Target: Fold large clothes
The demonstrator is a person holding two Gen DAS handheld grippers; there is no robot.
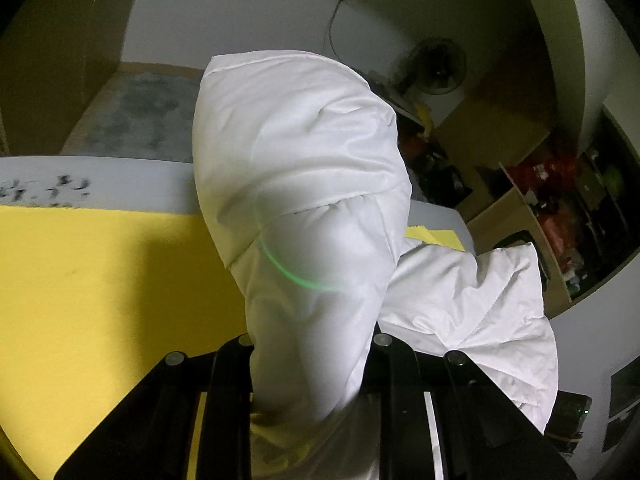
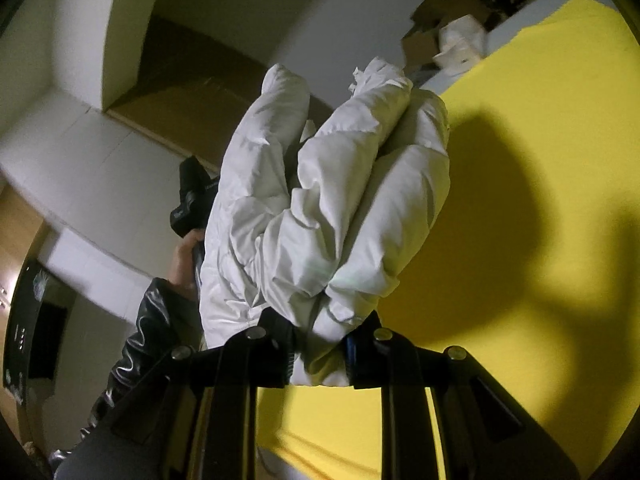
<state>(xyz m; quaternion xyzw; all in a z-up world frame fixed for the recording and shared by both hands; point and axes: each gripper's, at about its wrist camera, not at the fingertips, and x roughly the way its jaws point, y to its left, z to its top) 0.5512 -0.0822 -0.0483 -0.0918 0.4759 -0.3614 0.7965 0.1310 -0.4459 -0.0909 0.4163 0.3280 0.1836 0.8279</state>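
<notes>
Sleeve (image 2: 152, 320) only beside right claw (image 2: 318, 344)

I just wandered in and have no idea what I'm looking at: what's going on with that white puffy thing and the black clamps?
A person is folding a white padded garment over a yellow-covered surface, using a two-finger clamp in each hand. The left gripper is shut on a bunched part of the garment, and the right gripper is shut on another bunch. The fabric is held up off the yellow surface, puffy and crumpled rather than flat. In the right view, the person's other hand and shiny dark sleeve show beside the fabric.
</notes>
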